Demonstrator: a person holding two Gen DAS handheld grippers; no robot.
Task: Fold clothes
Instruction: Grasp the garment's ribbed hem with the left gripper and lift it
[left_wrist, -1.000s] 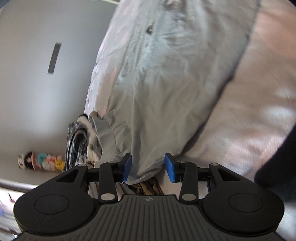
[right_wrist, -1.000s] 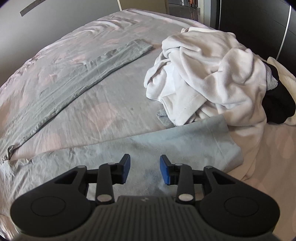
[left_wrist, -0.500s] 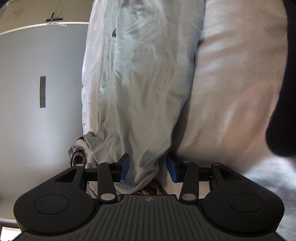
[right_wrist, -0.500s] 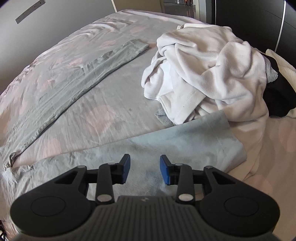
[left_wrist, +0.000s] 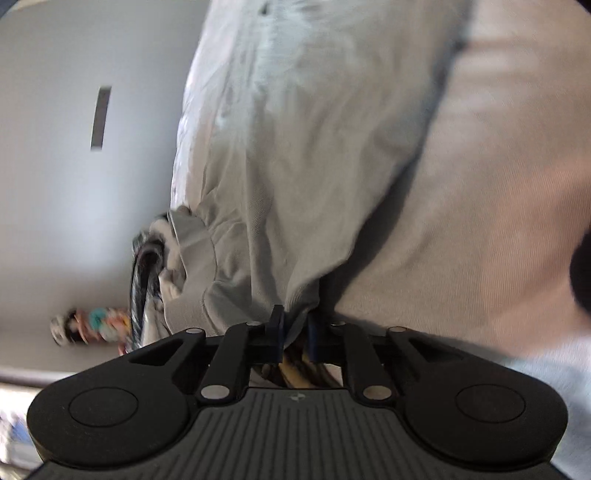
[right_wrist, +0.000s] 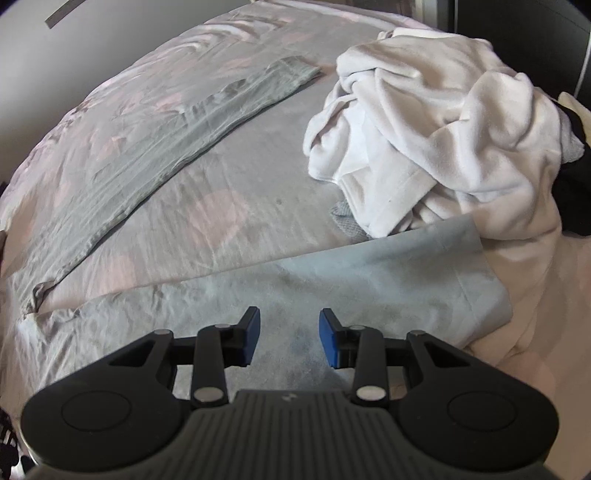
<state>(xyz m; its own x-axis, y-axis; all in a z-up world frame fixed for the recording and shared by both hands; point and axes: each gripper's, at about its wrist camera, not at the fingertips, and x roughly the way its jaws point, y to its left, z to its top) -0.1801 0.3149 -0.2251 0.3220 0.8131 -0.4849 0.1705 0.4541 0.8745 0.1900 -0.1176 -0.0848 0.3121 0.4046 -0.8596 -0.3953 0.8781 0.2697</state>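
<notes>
Left tongs are pinching the grey garment's edge, its length running away from them, while right tongs are hovering wide open, empty, over it.

Pale grey garment, white clothes pile, pink-grey patterned bedsheet

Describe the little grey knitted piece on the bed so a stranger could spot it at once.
Start from the big heap of white fleecy laundry on the right side of the pink-and-grey patterned bed cover. At the heap's lower left edge, a small grey knitted scrap pokes out, just above the flat pale blue garment. Unlike its smooth neighbours, it has a coarse dotted weave and stays mostly buried.
</notes>
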